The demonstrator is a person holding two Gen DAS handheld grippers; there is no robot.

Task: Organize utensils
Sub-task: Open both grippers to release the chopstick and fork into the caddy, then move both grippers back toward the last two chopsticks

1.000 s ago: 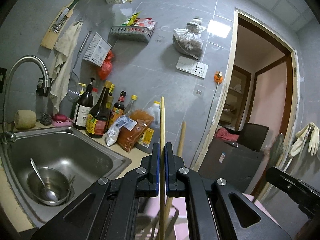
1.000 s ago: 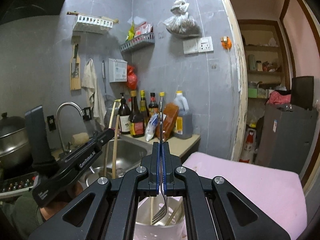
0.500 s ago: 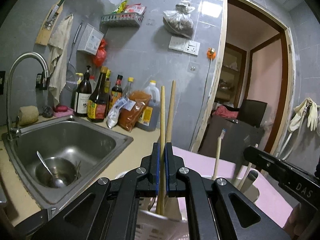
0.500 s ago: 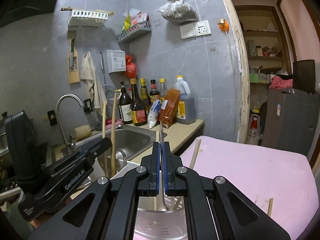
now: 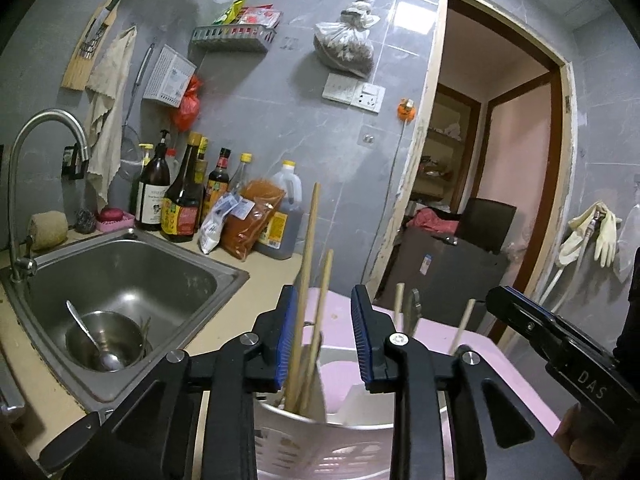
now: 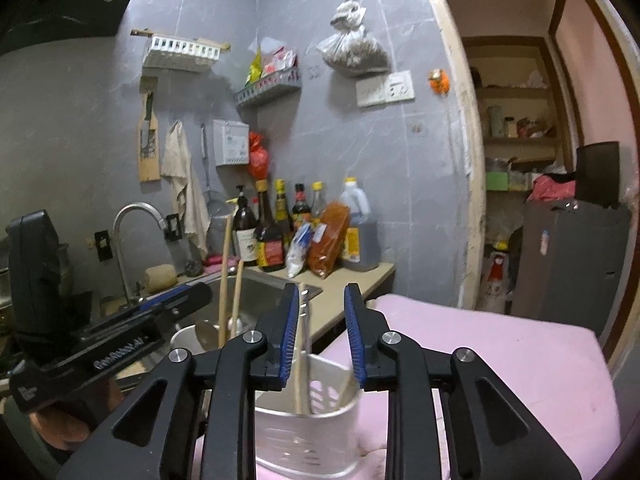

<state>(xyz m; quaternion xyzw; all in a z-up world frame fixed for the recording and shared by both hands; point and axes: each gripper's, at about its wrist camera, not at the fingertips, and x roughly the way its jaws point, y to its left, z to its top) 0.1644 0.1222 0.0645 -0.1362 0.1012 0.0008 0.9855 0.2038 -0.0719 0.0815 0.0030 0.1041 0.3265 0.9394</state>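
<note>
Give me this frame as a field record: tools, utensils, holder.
left tool: open, above holder
right tool: open, above holder
holder: white, slotted, on pink surface
chopsticks: upright in holder, released
fork: in holder, between the right tool's jaws, not gripped
sink: bowl with spoon

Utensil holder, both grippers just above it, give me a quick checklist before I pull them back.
1. Left gripper open, jaws spread wide: ok.
2. Right gripper open: ok.
3. Wooden chopsticks free of the left pads: cannot tell; they lean right beside the left-hand pad.
4. Fork standing in the white utensil holder: ok, handle up, though it sits close to the right gripper's left-hand pad.
5. Holder upright on the pink surface: ok.
6. Grippers apart from each other: ok, a gap shows between them in both views.
</note>
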